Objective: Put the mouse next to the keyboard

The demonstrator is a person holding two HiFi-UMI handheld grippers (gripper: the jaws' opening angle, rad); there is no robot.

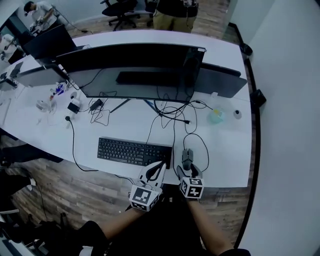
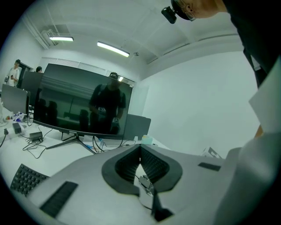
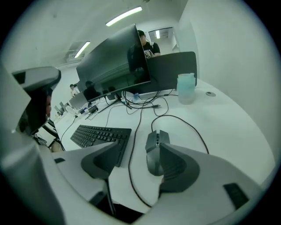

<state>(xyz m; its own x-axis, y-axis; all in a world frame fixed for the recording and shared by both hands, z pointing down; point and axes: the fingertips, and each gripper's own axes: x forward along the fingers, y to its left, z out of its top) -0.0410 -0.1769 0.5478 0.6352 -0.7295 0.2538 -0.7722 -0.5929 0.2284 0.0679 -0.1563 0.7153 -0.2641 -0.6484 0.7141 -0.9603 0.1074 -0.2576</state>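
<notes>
A dark wired mouse [image 1: 187, 155] lies on the white desk, just right of the black keyboard [image 1: 134, 151]. My right gripper [image 1: 187, 171] is open at the desk's near edge. In the right gripper view the mouse [image 3: 155, 149] sits between the jaws, close against the right finger [image 3: 178, 169], with the keyboard [image 3: 101, 134] off to the left. My left gripper [image 1: 161, 167] hovers over the keyboard's near right corner, shut on nothing. From the left gripper view its pads [image 2: 151, 165] meet at the tip and a corner of the keyboard [image 2: 26, 178] shows low left.
A wide dark monitor [image 1: 135, 70] stands behind the keyboard, with tangled cables [image 1: 170, 112] under it. A pale teal cup [image 1: 216, 116] and a small round object [image 1: 237, 114] sit far right. The desk's near edge [image 1: 220, 186] is right under the grippers. A person [image 1: 175, 15] stands beyond the desk.
</notes>
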